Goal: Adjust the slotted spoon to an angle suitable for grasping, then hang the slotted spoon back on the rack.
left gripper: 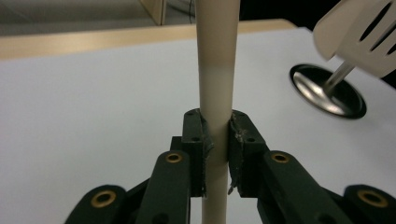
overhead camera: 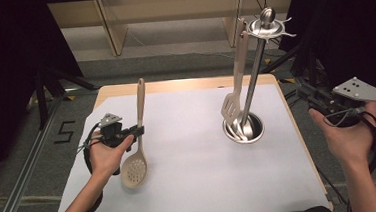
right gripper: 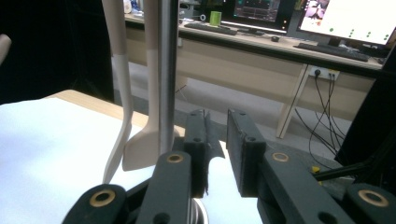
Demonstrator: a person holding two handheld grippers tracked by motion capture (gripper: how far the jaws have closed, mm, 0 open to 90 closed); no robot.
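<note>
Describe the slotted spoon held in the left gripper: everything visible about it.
The slotted spoon is beige, matte, plastic-looking, in one piece: a round bowl pierced with small holes and a long slim handle with a hole at its far end. It lies roughly lengthwise on the white table cover, bowl toward the person, handle pointing away. The left gripper is shut on the handle just above the bowl; the left gripper view shows both pads pressed against the shaft. Whether the bowl rests on the cover or is slightly lifted cannot be told.
</note>
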